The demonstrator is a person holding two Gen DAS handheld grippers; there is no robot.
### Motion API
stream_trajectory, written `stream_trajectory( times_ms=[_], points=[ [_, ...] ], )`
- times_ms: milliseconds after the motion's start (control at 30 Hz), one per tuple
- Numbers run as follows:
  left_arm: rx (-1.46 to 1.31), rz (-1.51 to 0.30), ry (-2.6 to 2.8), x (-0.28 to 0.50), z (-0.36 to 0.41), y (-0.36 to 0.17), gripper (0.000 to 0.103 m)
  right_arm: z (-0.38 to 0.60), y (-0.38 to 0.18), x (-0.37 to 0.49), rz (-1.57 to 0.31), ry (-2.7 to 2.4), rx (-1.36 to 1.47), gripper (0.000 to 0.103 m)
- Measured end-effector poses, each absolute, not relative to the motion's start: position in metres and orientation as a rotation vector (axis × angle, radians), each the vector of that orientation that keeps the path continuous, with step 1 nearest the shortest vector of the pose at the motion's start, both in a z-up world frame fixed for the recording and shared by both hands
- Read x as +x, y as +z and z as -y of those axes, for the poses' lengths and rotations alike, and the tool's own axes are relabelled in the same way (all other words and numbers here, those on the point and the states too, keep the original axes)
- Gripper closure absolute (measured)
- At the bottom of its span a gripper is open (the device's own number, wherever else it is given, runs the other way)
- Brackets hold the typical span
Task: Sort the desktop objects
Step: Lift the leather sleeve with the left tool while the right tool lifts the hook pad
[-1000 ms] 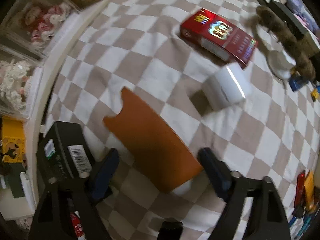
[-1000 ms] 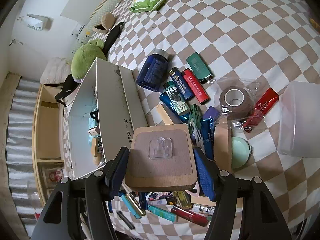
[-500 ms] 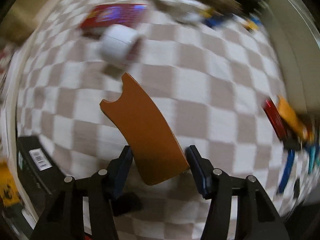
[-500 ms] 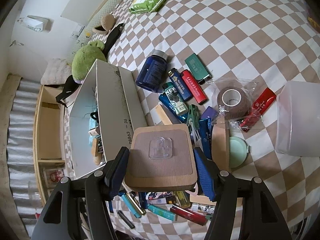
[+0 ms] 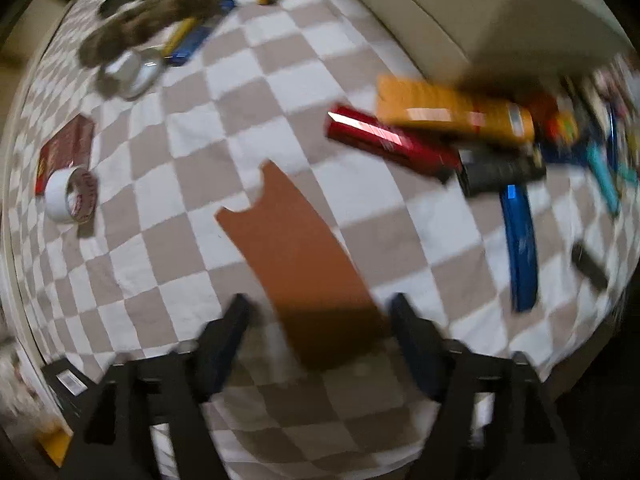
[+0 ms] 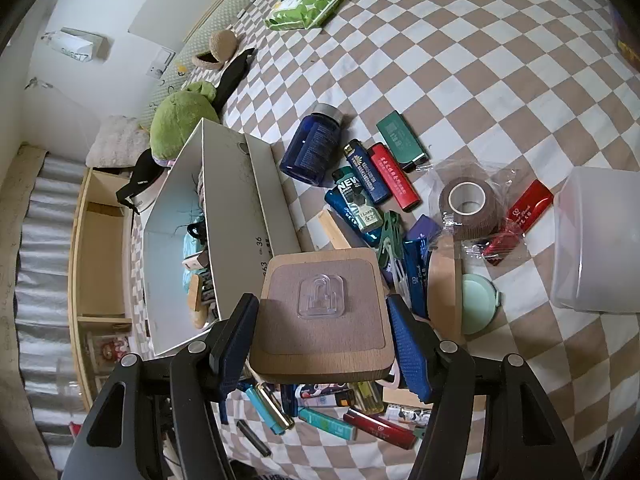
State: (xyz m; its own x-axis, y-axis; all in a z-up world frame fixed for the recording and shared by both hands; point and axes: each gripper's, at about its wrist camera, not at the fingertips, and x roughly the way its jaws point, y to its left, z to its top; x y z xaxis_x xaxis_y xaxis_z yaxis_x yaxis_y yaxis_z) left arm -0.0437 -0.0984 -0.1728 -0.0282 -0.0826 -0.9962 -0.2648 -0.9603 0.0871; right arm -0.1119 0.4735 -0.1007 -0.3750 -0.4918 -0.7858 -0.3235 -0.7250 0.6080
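A flat orange-brown card with a notched far end reaches out from between the jaws of my left gripper, which points down at the checkered cloth. The jaws are opening and both pads stand clear of the card's edges. This view is blurred by motion. My right gripper is shut on a square wooden block with a clear plastic hook stuck on its brown face. It hovers beside a white box that holds several small items.
Several lighters, a blue bottle, a wrapped brown tape roll and a clear plastic tub lie around the right gripper. Near the left gripper are a red lighter, a blue lighter and a white tape roll.
My left gripper closed on the card, swung and rolled across the cloth toward the lighters, and has now spread its jaws off it. The right gripper and its block stayed still.
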Motion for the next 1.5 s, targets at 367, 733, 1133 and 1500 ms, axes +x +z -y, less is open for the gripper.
stream_trajectory(
  times_ms=[367,733,1133,1500],
  points=[
    [-2.271,0.081,2.227,-0.052,0.141,-0.193,0.016,-0.474,-0.102,-0.111,1.121,-2.247,1.694,0.038],
    [-2.248,-0.027,2.254,-0.035,0.133,-0.203,0.035,-0.464,-0.106,-0.113,1.089,-2.231,1.726,0.038],
    [-2.107,0.069,2.310,-0.017,0.128,-0.181,0.054,-0.446,-0.095,-0.118,1.069,-2.245,1.682,0.038],
    [-1.815,0.228,2.494,-0.098,0.100,-0.075,0.054,-0.393,-0.055,-0.140,0.965,-2.259,1.473,0.038]
  ],
)
